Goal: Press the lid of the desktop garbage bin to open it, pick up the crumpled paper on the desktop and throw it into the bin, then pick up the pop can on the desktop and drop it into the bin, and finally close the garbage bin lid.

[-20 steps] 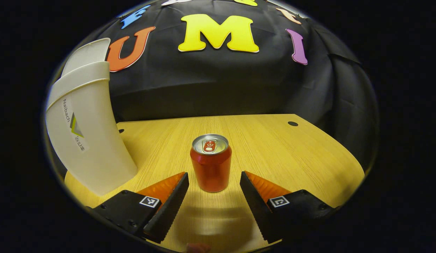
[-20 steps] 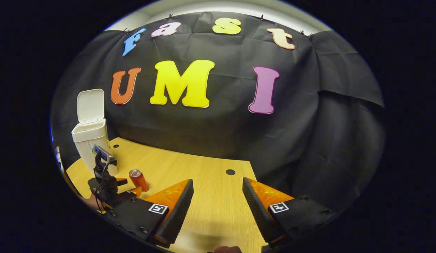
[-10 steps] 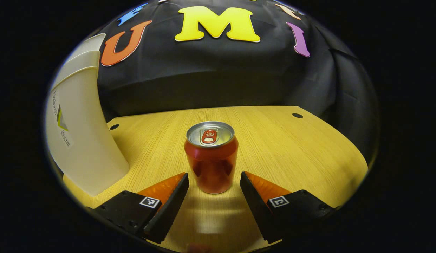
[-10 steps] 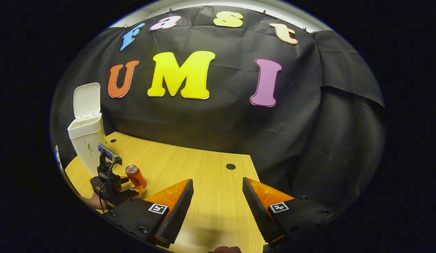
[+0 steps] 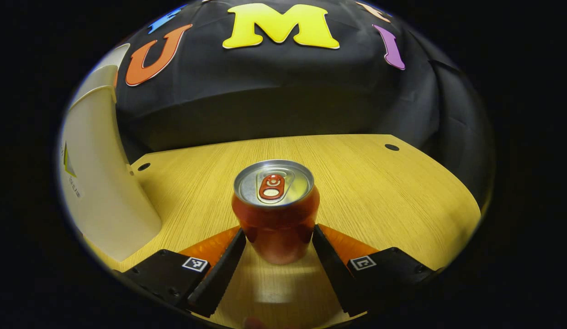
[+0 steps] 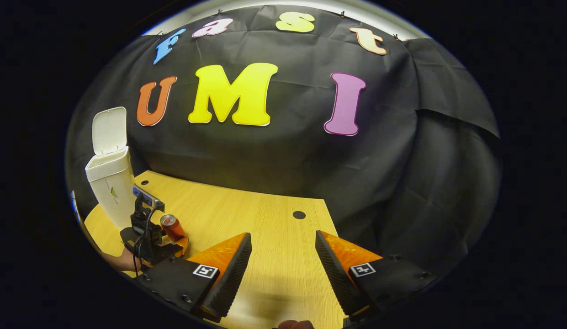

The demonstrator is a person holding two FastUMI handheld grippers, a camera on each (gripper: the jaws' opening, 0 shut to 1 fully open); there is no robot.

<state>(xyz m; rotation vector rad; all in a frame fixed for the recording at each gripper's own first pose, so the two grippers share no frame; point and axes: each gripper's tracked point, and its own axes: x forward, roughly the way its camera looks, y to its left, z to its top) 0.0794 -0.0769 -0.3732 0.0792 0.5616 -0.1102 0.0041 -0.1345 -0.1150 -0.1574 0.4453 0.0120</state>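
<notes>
From my left gripper view, the garbage bin (image 5: 105,183) runs off the edge, so I can't see its opening or its raised lid (image 5: 112,57) whole. The pop can (image 5: 275,210) hides whether my fingers touch it. In my right gripper view, that can (image 6: 172,227) is tiny, half behind the left gripper (image 6: 148,228).
</notes>
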